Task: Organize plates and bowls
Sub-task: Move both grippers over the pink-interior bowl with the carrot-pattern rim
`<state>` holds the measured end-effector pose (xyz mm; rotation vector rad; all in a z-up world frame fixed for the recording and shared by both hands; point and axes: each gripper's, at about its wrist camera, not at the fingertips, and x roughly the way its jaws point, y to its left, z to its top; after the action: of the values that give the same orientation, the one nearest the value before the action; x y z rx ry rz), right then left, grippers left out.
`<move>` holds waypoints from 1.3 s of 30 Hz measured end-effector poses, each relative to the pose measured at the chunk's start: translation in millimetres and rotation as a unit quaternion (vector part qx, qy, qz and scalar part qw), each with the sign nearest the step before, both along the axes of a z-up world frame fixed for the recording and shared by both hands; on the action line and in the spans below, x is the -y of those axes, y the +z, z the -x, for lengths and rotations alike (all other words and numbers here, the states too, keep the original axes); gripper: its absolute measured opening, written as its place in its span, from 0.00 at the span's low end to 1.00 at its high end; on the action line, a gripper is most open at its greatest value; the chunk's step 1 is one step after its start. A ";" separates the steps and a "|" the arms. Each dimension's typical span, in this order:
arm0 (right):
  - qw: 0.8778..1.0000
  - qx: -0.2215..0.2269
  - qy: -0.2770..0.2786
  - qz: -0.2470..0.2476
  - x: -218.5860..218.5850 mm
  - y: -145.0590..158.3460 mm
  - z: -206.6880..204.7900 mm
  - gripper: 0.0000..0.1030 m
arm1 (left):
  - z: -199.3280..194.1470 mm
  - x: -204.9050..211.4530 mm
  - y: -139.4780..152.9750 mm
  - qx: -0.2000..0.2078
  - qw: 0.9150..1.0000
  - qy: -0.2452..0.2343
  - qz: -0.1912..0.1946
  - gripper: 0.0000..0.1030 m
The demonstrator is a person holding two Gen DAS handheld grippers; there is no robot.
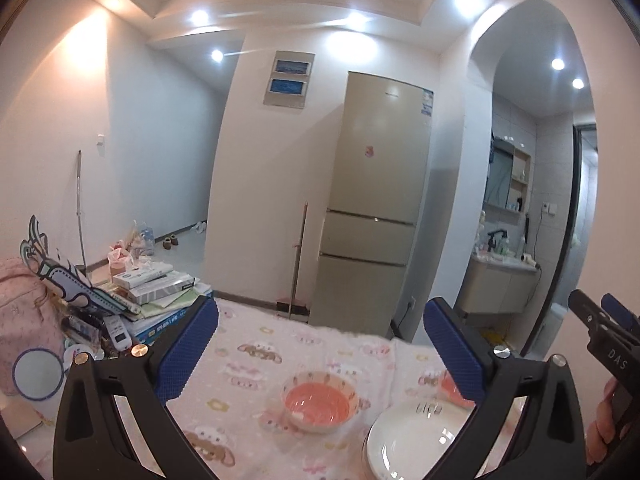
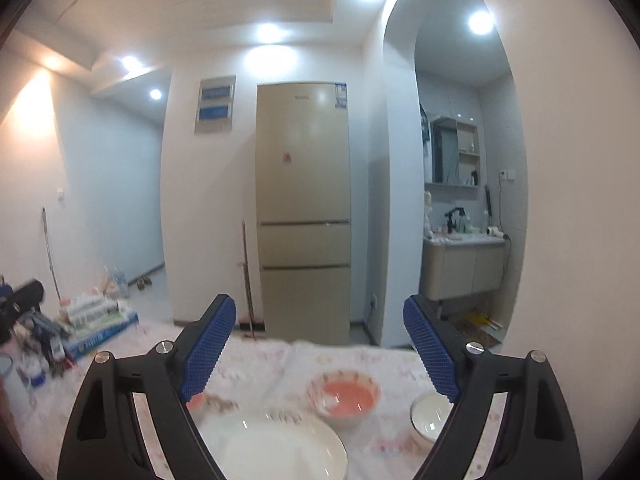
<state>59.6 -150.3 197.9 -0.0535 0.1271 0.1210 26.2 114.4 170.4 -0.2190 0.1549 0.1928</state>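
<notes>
Plates and bowls sit low on the patterned tablecloth (image 1: 248, 344), below both of my tools. My right gripper (image 2: 320, 344) hangs spread wide with nothing between its pads; the white plate (image 2: 276, 444) lies just under its left finger, the orange bowl (image 2: 344, 396) ahead between the fingers, a small white bowl (image 2: 430, 416) beneath the right one. My left gripper (image 1: 320, 344) is likewise released and empty, slightly farther off. I judge the right hand nearer the plate.

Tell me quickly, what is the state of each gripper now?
Left gripper: open, holding nothing.
Right gripper: open, holding nothing.
</notes>
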 end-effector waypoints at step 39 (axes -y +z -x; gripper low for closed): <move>0.955 -0.275 0.109 0.035 -120.8 -67.7 -223.3 0.85 | -204.0 -65.4 -61.5 -0.324 0.933 -0.125 0.092 0.88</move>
<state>283.0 -29.5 130.3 -0.1036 0.6834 0.3506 230.2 179.8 108.9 -0.3133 0.8583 -0.0121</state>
